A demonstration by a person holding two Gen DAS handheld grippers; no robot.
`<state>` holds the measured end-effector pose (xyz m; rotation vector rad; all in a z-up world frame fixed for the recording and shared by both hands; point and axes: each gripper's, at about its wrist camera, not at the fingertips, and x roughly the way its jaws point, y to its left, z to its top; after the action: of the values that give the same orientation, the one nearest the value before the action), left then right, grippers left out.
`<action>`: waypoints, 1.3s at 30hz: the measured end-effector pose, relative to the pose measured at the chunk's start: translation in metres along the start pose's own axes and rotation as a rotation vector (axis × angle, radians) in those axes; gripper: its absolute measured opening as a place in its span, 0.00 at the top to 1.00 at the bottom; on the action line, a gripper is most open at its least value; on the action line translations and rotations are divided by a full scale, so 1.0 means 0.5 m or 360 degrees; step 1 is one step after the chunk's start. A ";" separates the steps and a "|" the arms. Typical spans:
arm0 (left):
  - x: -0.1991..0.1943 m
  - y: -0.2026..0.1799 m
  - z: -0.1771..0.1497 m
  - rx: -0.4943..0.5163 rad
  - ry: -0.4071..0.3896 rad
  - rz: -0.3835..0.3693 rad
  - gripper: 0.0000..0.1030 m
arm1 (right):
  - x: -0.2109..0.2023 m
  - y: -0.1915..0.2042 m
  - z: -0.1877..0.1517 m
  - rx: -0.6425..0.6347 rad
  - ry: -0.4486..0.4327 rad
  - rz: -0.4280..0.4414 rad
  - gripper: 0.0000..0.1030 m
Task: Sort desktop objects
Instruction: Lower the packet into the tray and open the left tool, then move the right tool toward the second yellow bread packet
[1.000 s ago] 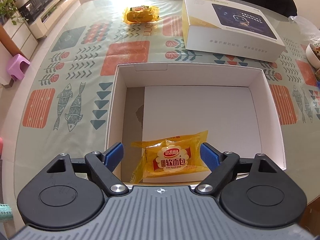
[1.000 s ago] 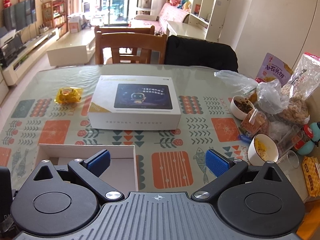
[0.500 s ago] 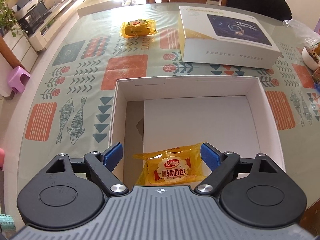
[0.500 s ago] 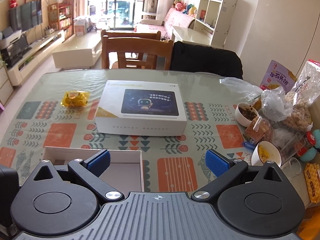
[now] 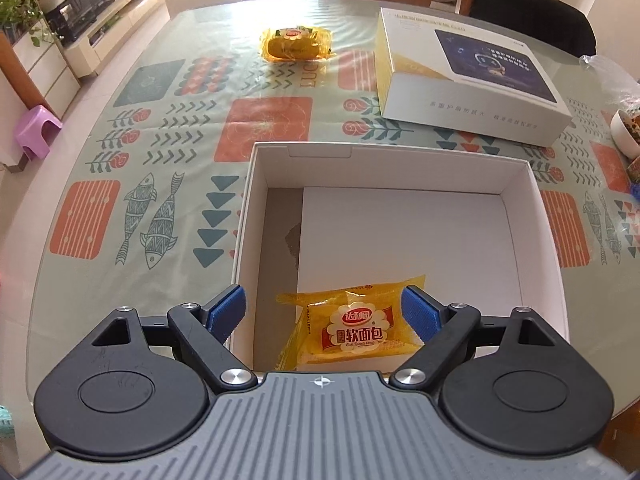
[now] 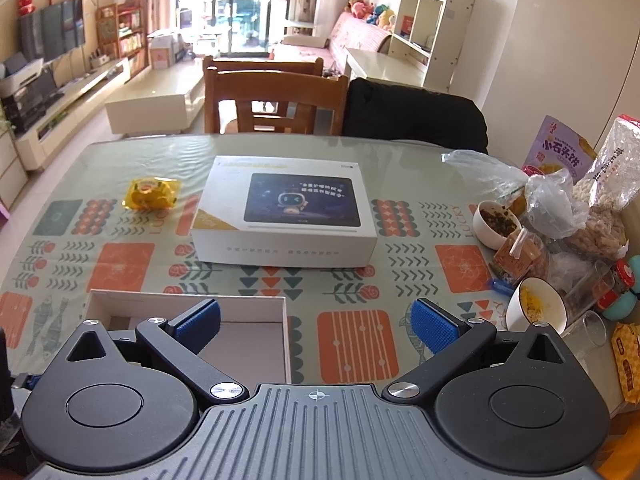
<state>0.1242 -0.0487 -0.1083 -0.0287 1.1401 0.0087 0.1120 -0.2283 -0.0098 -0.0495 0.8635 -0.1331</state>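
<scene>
An open white box (image 5: 544, 240) sits on the patterned table. A yellow bread packet (image 5: 352, 330) lies flat on the box floor near its front wall. My left gripper (image 5: 323, 312) hangs open above that packet, its blue pads well apart on either side and not touching it. A second yellow packet (image 5: 296, 43) rests far back on the table, also seen in the right wrist view (image 6: 151, 196). My right gripper (image 6: 316, 322) stands open over the table with nothing between its fingers, the white box's right corner (image 6: 285, 320) under its left finger.
A closed white tablet box (image 6: 284, 212) lies behind the open box. At the right edge stand bowls (image 6: 536, 308), snack bags (image 6: 608, 184), a jar and a glass. Wooden chairs (image 6: 276, 100) are at the far side.
Both grippers have drawn back and risen a little, so the table appears lower in view. The bread packet stays in the box and both stay open.
</scene>
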 end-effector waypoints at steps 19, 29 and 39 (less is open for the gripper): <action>-0.086 0.058 0.105 -0.0106 -0.0068 0.0004 0.00 | 0.018 0.099 0.064 -0.0108 -0.0038 0.0076 0.00; -0.061 0.134 0.170 -0.0177 -0.0074 0.0023 0.00 | 0.058 0.176 0.124 -0.0168 -0.0038 0.0105 0.00; -0.021 0.198 0.254 -0.0190 -0.0076 0.0029 0.00 | 0.121 0.255 0.186 -0.0192 -0.0009 0.0124 0.00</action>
<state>0.2332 0.0538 -0.0474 -0.1236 1.0908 0.0935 0.2340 -0.1111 -0.0072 -0.1289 0.8663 -0.0079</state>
